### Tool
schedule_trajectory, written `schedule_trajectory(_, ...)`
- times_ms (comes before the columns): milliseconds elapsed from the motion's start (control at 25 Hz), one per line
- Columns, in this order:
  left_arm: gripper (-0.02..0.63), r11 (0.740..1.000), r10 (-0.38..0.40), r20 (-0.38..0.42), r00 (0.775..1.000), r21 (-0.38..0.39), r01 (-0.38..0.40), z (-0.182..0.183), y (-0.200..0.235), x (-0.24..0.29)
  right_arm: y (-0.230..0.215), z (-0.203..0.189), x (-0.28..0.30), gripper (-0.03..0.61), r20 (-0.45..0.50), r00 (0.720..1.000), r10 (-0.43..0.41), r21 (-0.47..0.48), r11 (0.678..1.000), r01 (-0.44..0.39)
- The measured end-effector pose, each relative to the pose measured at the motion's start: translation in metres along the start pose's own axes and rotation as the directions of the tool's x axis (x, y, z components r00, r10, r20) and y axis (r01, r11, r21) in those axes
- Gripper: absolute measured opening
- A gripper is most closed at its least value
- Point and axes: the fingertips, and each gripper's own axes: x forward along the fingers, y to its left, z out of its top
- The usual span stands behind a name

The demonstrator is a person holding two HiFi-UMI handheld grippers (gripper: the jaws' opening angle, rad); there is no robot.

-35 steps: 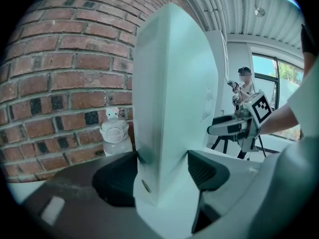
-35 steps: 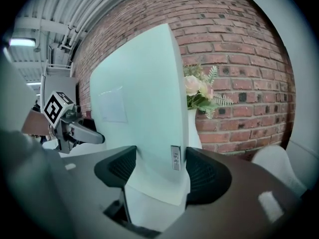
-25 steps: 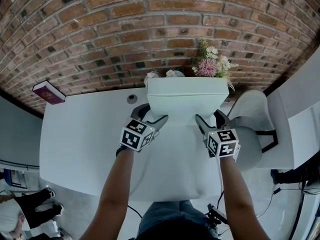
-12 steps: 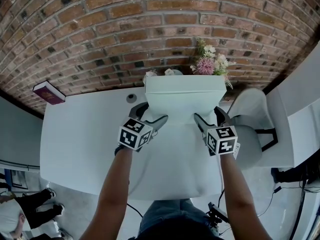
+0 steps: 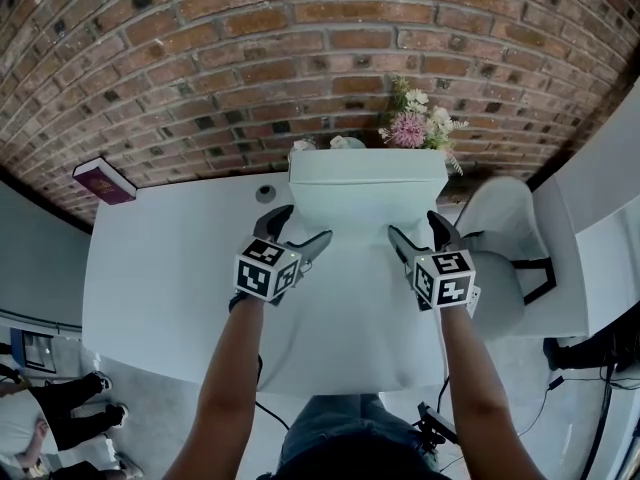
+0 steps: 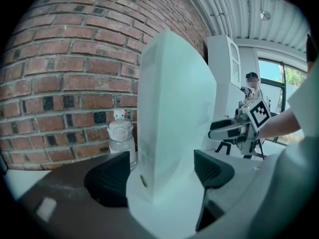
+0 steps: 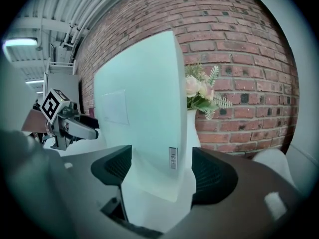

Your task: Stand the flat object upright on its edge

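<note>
White flat panel (image 5: 367,193): standing upright on table (image 5: 160,268); left gripper (image 5: 302,230) and right gripper (image 5: 418,232) straddling its ends, jaws just opening wide, gripping nothing.

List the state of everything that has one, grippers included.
white panel: upright on its edge on the table.
left gripper: jaws have just been opening, panel's end between them, unclamped.
right gripper: jaws have just been opening, panel's other end between them, unclamped.
flowers: upright behind the panel.
</note>
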Motion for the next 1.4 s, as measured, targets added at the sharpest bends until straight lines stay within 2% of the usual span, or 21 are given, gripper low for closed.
schedule_trajectory(400, 0.403, 0.996, 0.085, 0.027, 0.996, -0.037, -0.084, 0.002, -0.006, -0.025, 0.002, 0.002, -0.021, 0.37, 0.02, 1.0, 0.019, 0.0, 1.0, -0.019)
schedule_trajectory(560, 0.403, 0.991, 0.124, 0.048, 0.991, -0.056, -0.122, 0.002, -0.011, -0.038, 0.001, 0.007, -0.033, 0.368, 0.051, 0.999, 0.017, 0.028, 0.999, -0.019)
schedule_trajectory(720, 0.403, 0.987, 0.153, 0.063, 0.986, -0.068, -0.149, 0.003, -0.023, -0.05, 0.008, 0.011, -0.051, 0.308, 0.085, 0.995, 0.044, 0.022, 0.999, -0.046)
schedule_trajectory(960, 0.395, 0.983, 0.178, 0.101, 0.979, -0.07, -0.171, 0.011, -0.047, -0.069, 0.022, 0.02, -0.077, 0.257, 0.116, 0.989, 0.093, -0.008, 0.996, -0.093)
schedule_trajectory(1080, 0.298, 0.979, 0.201, 0.142, 0.969, -0.059, -0.194, 0.019, -0.058, -0.08, 0.028, 0.028, -0.092, 0.178, 0.153, 0.983, 0.099, -0.019, 0.995, -0.097)
schedule_trajectory(1240, 0.138, 0.973, 0.231, 0.179, 0.956, -0.021, -0.231, 0.031, -0.073, -0.091, 0.033, 0.041, -0.11, 0.015, 0.197, 0.976, 0.093, -0.027, 0.996, -0.09)
schedule_trajectory(1360, 0.003, 0.964, 0.263, 0.197, 0.945, -0.009, -0.266, 0.035, -0.077, -0.1, 0.039, 0.048, -0.12, 0.002, 0.216, 0.97, 0.113, -0.028, 0.994, -0.11)
schedule_trajectory(1400, 0.0, 0.962, 0.27, 0.204, 0.941, -0.014, -0.273, 0.037, -0.077, -0.103, 0.041, 0.05, -0.122, 0.002, 0.218, 0.969, 0.115, -0.033, 0.993, -0.11)
